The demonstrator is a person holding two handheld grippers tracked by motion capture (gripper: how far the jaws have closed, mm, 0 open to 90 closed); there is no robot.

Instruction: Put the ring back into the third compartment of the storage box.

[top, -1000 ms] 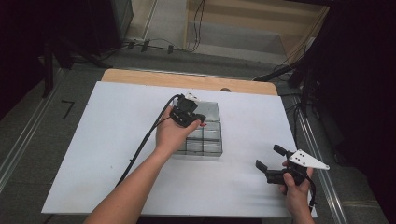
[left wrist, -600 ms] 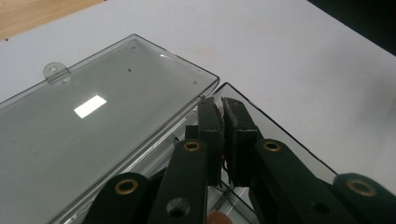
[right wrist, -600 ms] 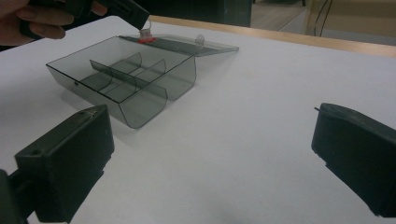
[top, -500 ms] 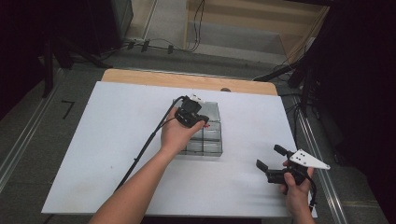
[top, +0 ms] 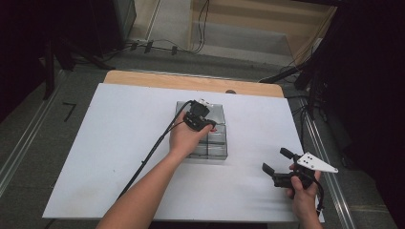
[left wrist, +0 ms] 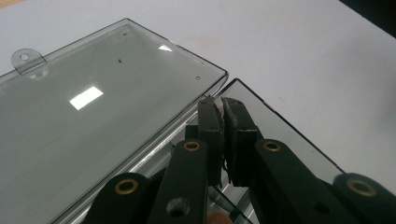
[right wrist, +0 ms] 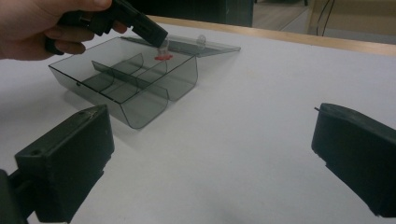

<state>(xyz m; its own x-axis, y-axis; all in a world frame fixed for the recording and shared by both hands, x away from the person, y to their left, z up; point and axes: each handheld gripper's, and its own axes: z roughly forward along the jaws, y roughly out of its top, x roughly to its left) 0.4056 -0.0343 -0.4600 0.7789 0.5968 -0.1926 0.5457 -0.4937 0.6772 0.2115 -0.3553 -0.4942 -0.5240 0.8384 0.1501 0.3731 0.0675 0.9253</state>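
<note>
Over on the left, the left tool [top: 199,117] hangs low over the far end of the smoked plastic box [top: 217,143], which sits mid-table on the white table [top: 119,143]. In the left gripper view its jaws are pressed nearly together, and I cannot tell for sure what they pinch. From the right gripper view there's a small red-and-clear piece [right wrist: 162,52] right at its tip, just above the box's far compartment [right wrist: 180,77], so it looks like a drop-in about to happen. The lid [left wrist: 93,107] is already swung open and lies flat behind the box, so that step is done. The dividers [right wrist: 126,79] stand upright, and the compartments look bare from here.

Moving right, the right tool [top: 277,164] waits near the table's near-right corner, jaws spread wide, holding nothing, well apart from the box. Left to do, by my read: release the piece, then close the lid.
</note>
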